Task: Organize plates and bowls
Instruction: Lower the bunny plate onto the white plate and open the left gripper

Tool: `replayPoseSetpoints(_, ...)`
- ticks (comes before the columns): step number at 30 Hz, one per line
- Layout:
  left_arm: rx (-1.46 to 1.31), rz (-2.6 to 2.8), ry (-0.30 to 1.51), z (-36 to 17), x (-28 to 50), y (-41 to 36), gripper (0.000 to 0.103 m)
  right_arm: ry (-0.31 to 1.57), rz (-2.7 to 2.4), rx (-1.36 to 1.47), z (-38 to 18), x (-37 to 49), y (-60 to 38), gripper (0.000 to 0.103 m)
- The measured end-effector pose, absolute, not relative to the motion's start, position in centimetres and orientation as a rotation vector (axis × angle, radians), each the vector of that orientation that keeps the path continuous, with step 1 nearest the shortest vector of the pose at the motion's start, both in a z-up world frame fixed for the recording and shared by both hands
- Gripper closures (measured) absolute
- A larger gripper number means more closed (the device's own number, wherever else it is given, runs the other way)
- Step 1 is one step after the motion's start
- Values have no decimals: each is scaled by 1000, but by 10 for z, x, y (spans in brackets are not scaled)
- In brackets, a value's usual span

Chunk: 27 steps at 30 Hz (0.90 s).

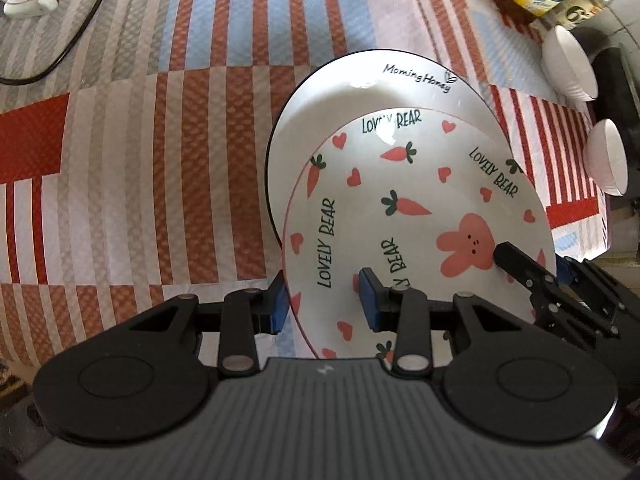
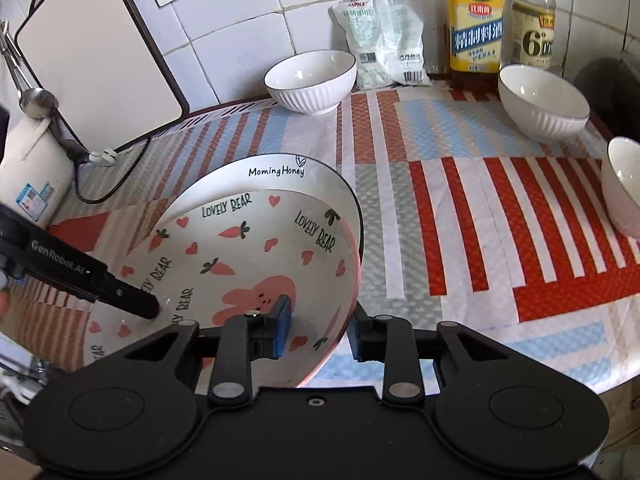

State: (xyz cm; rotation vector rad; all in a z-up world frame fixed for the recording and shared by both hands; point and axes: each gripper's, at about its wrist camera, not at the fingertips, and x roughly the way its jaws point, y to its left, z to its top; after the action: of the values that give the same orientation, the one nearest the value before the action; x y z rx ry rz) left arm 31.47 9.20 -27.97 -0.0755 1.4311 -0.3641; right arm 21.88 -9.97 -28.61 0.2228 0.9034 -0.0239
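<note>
A white plate with pink rabbit, carrots and "Lovely Bear" lettering [image 1: 400, 216] [image 2: 240, 264] lies tilted over a larger black-rimmed "Morning Honey" plate [image 1: 348, 88] [image 2: 320, 178] on the striped cloth. My left gripper [image 1: 326, 302] straddles the rabbit plate's left rim, jaws apart with a gap to the rim. My right gripper [image 2: 320, 330] straddles its right rim, also with a gap. Each gripper shows in the other's view: the right one [image 1: 520, 266], the left one [image 2: 132, 300]. Three white ribbed bowls stand at the back [image 2: 310, 80] and right [image 2: 544, 100] [image 2: 624, 188].
Two bottles [image 2: 476, 20] [image 2: 534, 16] and a white packet [image 2: 384, 36] stand against the tiled wall. A cutting board [image 2: 92, 52] leans at back left, beside a white appliance [image 2: 28, 176] with a black cord [image 2: 120, 176]. The counter edge runs at right.
</note>
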Motion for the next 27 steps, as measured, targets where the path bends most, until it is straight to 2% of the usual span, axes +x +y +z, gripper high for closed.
replayPoseSetpoints(17, -38, -369, 1414, -277, 317, 92, 65, 857, -72, 56, -293, 224, -80, 59)
replayPoseSetpoints(22, 3, -372, 1355, -256, 301, 99, 65, 833, -82, -24, -286, 219, -69, 57)
replayPoseSetpoints(27, 106, -403, 1262, -224, 281, 102, 64, 778, -47, 81, -273, 206, -82, 57)
